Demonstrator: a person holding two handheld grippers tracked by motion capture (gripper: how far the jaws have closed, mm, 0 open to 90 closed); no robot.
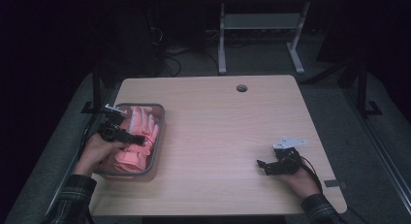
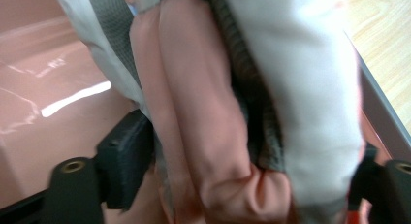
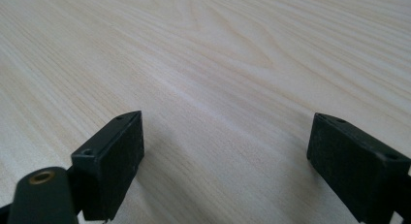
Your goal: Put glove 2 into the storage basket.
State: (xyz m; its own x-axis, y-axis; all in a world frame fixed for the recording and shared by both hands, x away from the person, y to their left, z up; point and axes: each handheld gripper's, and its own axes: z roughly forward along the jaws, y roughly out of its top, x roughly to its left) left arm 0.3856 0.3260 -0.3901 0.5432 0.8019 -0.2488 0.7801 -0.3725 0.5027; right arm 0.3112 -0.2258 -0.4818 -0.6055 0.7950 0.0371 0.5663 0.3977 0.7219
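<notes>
At the left of the table [image 1: 218,117], a grey tray [image 1: 157,136] is seen near the left edge, and pink gloves [image 1: 138,136] are heaped inside it. The left gripper [image 1: 140,140] is held over the tray, its jaws pointing across the heap. In the left gripper view, a pink and white glove [image 2: 218,112] is seen standing between the two black jaws, which are spread wide; whether the pads press on the fabric cannot be told for sure, though the claw is judged released rather than clenched. The step in hand is judged to be the setting down or taking up of a glove in the tray. Farther right, the table is bare wood. Near the right edge the right gripper [image 1: 261,166] is rested low on the table, its claw released, nothing between the jaws. For the next move, either a firm closing on the fabric or a clean lift clear of the tray is called for.
</notes>
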